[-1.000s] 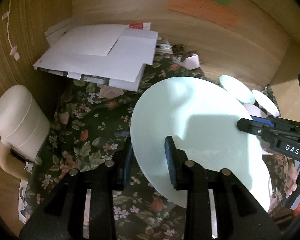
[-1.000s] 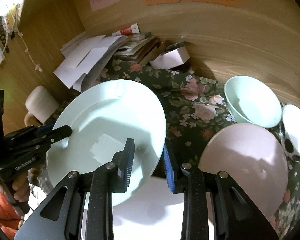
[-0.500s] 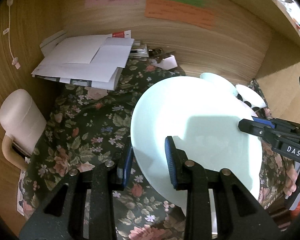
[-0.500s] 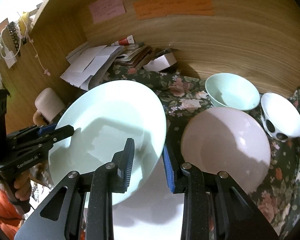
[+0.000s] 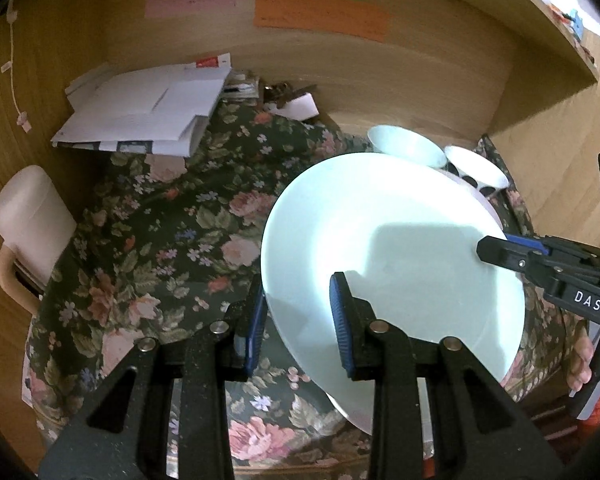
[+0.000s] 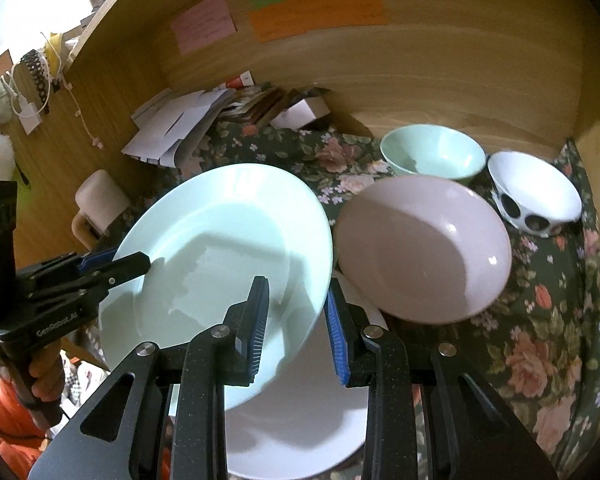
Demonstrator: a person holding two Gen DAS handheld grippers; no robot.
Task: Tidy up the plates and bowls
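A pale green plate [image 5: 392, 248] [image 6: 220, 248] is held in the air by both grippers, tilted. My left gripper [image 5: 298, 316] is shut on its left rim. My right gripper [image 6: 296, 320] is shut on its right rim, and shows in the left wrist view [image 5: 496, 250]. A white plate [image 6: 304, 420] lies below it on the floral cloth. A pink bowl [image 6: 424, 248] sits to the right, with a green bowl [image 6: 432, 152] and a white spotted bowl [image 6: 536, 192] behind it.
A pile of white papers [image 5: 148, 112] lies at the back left of the wooden alcove. A cream mug [image 5: 32, 224] stands at the left wall. A small white box [image 6: 304, 112] sits by the back wall. Floral cloth [image 5: 160, 240] covers the surface.
Both grippers have pulled back and up with the green plate; the bowls and the white plate below show more fully now.
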